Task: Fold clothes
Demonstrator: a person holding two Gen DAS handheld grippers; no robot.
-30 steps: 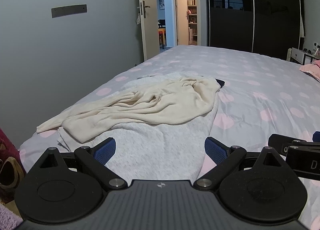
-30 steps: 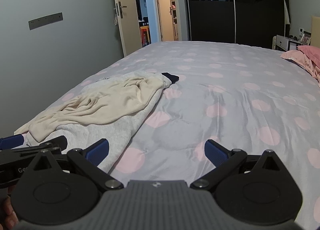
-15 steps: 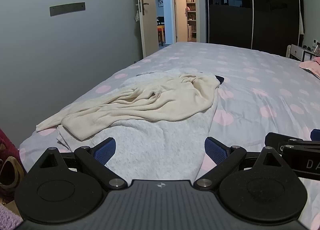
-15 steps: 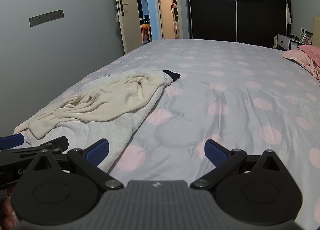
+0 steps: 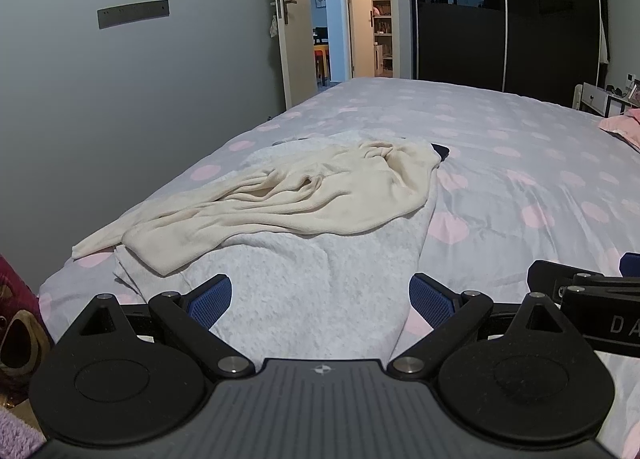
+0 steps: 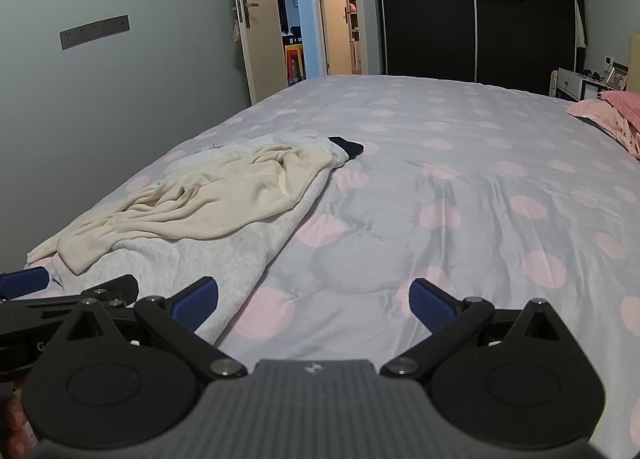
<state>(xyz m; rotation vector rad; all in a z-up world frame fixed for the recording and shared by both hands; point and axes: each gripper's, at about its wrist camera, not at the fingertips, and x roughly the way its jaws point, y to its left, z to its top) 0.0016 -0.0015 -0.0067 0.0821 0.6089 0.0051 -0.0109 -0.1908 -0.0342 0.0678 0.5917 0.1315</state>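
The bed point(image 5: 520, 147) with its grey cover and pink dots fills the space ahead of both hand-held grippers. On it, a light grey fleece garment point(image 5: 320, 283) lies spread flat, its near edge reaching between the fingers of the left hand-held gripper point(image 5: 320, 297). On top of it, farther out, a cream garment point(image 5: 304, 195) lies crumpled and creased, one sleeve trailing left toward the bed's edge. A small dark item point(image 6: 347, 146) peeks out past the far end of the pile. The left hand-held gripper is open and holds nothing. The right hand-held gripper point(image 6: 313, 301) is also open and empty over bare cover, with the pile ahead and to its left.
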